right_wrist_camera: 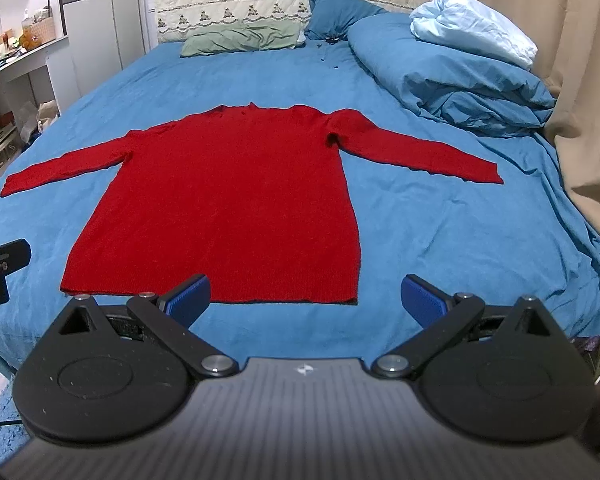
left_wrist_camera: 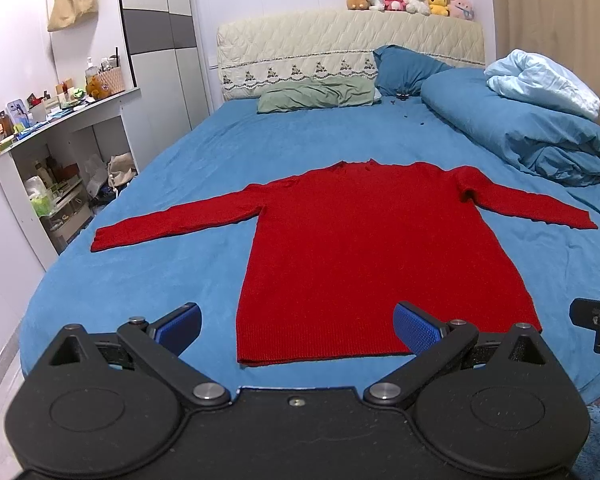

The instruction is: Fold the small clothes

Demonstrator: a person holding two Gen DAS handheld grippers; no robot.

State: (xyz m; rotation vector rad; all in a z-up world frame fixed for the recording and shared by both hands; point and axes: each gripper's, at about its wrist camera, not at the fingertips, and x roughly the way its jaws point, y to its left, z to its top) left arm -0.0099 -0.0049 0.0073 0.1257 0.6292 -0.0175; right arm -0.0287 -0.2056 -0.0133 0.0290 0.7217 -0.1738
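A red long-sleeved sweater lies flat on the blue bed sheet, both sleeves spread out sideways, collar toward the headboard. It also shows in the right wrist view. My left gripper is open and empty, hovering near the hem's left part. My right gripper is open and empty, just before the hem's right corner. The right gripper's edge shows at the far right of the left wrist view; the left gripper's edge shows at the left of the right wrist view.
A green pillow and a blue pillow lie by the quilted headboard. A bunched blue duvet with a pale blanket fills the bed's right side. Plush toys top the headboard. A cluttered shelf stands left.
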